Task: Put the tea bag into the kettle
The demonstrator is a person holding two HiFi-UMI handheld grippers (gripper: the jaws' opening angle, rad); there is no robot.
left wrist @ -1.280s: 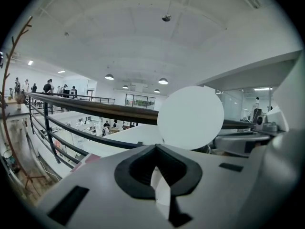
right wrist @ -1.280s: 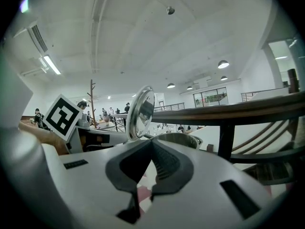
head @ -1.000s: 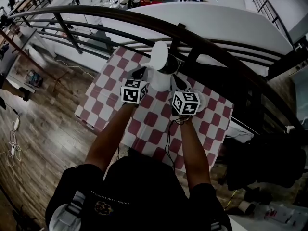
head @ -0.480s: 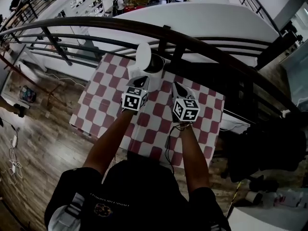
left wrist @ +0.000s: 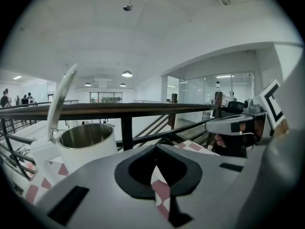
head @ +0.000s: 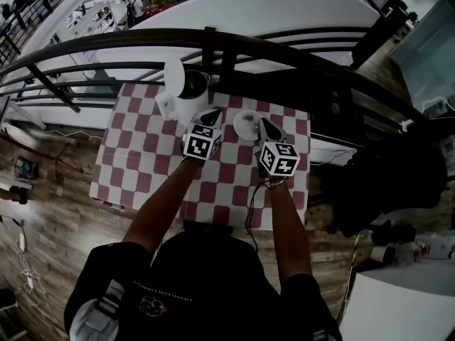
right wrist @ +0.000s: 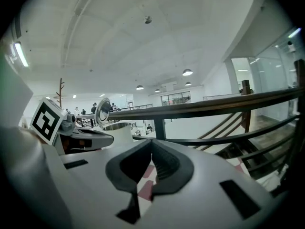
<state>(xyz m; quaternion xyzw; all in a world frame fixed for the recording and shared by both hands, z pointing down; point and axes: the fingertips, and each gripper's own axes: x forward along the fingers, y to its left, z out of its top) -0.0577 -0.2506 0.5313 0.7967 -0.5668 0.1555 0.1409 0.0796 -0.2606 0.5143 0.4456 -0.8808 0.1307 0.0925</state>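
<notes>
Head view is showing the person leaning over a desk (head: 142, 163) covered by a red-and-white checked cloth, with both tongs reaching over its far half. The kettle (head: 188, 99), white outside and steel inside, is standing at the far left of the cloth, close to the dark railing (head: 284, 48). Its lid (head: 173, 73) is tipped up, so its mouth is lying open. The left tongs (head: 210, 114) are hovering just beside the kettle on its right. The right tongs (head: 264, 124) are hanging further right, and a small white round dish (head: 245, 125) is sitting between the two tips. The tea bag itself is not showing clearly enough to pick out. It is probably lying on that dish, but its long axis cannot be told. In the left gripper view the left tongs (left wrist: 155, 147) are pressing together on nothing, with only cloth showing behind the tips and the kettle (left wrist: 88, 144) rising ahead to the left. In the right gripper view the right tongs (right wrist: 151, 141) are likewise meeting at the tips and holding nothing, with the kettle (right wrist: 116, 128) standing off to the left, beyond the left tongs. Judging from this, the dish is lying inward of both tips. Either pair would be needing to open first, and the left hand is sitting nearer the kettle's mouth.
</notes>
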